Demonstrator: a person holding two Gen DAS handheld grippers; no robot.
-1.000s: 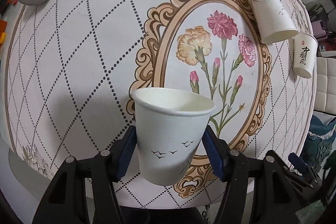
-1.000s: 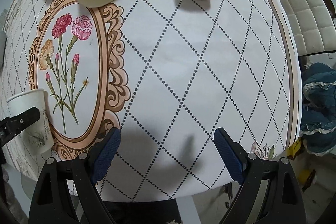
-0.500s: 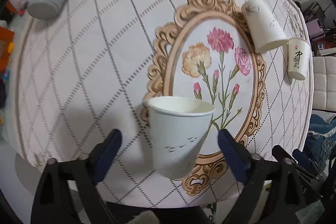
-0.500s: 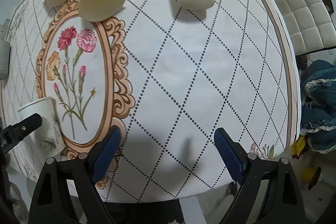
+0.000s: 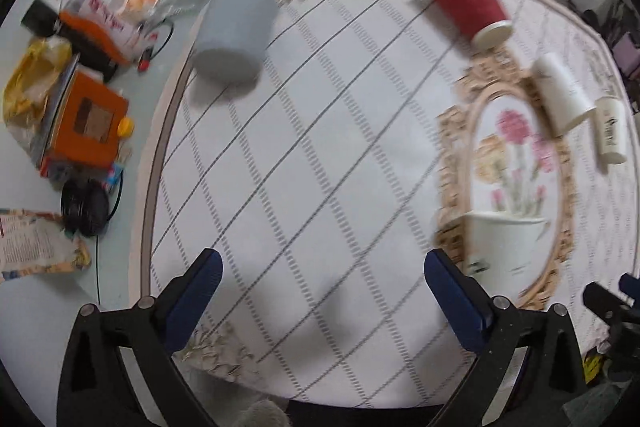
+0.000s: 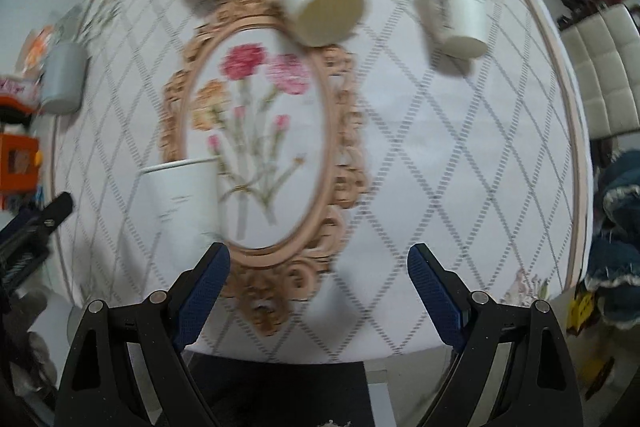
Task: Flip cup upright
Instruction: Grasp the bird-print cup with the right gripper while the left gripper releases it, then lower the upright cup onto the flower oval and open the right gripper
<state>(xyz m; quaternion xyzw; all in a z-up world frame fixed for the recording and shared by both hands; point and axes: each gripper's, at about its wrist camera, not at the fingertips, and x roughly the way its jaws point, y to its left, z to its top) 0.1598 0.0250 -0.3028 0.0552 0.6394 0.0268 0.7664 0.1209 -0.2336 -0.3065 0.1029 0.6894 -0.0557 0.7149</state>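
On the near edge of the oval flower print, the white cup [image 5: 506, 251] stands upright, mouth up, free of both grippers. Left gripper [image 5: 320, 291] is spread wide with nothing between its jaws, aimed at bare surface [image 5: 320, 147] to the cup's left. Right gripper [image 6: 318, 281] is also wide apart and empty, cup just past its left finger [image 6: 204, 279].

Four cups still lie on their sides: grey cup [image 5: 234, 35] far left, red cup [image 5: 468, 1] far, a white one [image 6: 320, 5] at the print's far rim, and a lettered one [image 6: 460, 13] far right. Probably the next step is picking one of these. To do it well: come in low, jaws square across the cup's body near mid-height, close lightly so the paper doesn't crush, then rotate mouth up and set down flat before releasing.

Versus a second ago: left gripper held the white cup, now it has let go and swung left. Right gripper has shifted left toward the print. Both views are motion-blurred.
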